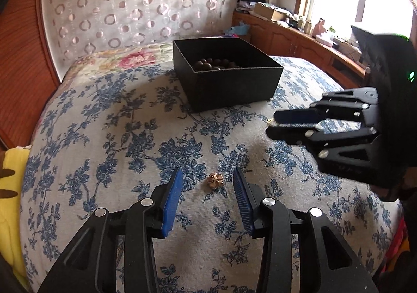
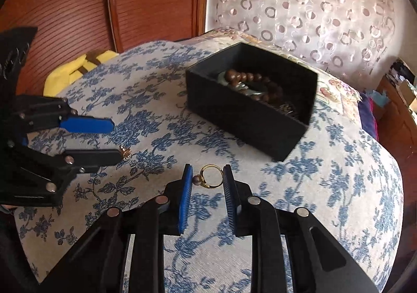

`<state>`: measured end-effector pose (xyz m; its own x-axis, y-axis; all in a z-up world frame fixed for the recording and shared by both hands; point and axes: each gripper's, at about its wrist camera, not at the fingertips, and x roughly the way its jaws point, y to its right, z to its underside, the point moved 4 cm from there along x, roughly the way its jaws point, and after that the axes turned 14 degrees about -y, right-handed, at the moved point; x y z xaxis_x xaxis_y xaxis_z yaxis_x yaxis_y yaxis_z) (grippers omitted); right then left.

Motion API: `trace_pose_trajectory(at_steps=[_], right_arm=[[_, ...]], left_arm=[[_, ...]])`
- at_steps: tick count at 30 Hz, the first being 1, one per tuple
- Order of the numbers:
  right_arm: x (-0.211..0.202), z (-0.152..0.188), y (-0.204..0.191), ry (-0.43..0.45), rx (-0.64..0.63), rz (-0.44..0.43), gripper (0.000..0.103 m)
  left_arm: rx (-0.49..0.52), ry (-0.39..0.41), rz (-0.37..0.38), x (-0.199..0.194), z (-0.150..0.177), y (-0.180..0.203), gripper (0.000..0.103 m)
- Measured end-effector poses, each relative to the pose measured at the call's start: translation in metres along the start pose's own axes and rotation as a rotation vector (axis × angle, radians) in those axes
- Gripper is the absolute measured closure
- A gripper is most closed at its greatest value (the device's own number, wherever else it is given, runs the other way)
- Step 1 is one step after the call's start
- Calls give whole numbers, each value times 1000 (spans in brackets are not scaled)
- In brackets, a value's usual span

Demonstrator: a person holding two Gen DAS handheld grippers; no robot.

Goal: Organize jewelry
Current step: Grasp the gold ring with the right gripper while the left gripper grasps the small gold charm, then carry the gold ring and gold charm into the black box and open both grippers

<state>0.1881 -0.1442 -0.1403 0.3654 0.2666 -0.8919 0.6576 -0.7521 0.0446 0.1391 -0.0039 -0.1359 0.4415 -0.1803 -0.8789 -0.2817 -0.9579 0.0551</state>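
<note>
A small gold flower-shaped piece (image 1: 215,180) lies on the blue-flowered bedspread (image 1: 117,116), between the blue pads of my open left gripper (image 1: 207,172), touching neither pad. In the right wrist view that piece (image 2: 127,153) lies just past the left gripper (image 2: 117,139). A gold ring with a dark bead (image 2: 209,177) lies on the cover between the pads of my right gripper (image 2: 207,166), and both pads touch it. The right gripper (image 1: 271,125) also shows at the right of the left wrist view. An open black box (image 1: 229,84) (image 2: 242,116) behind holds a brown bead bracelet (image 1: 208,63) (image 2: 250,79).
A yellow cloth (image 2: 75,69) lies at the bed's far left edge by a wooden wardrobe (image 2: 78,1). A circle-patterned curtain (image 1: 135,1) hangs behind the bed. A cluttered wooden cabinet (image 1: 286,32) runs under the window on the right.
</note>
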Motion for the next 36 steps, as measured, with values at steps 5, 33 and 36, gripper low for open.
trace_pose_trajectory(at_steps=[5,33,36], right_arm=[[-8,1,8,19,20,8,77],[-41,-41,53,149,54,1,77],[-37,-50,65,148,62,-3,77]], left_arm=[[-4,-10,9,5,-1,3,71],[-10,69,6,-11,-60,5,89],[-7,82,1,-12,-74,4,89]])
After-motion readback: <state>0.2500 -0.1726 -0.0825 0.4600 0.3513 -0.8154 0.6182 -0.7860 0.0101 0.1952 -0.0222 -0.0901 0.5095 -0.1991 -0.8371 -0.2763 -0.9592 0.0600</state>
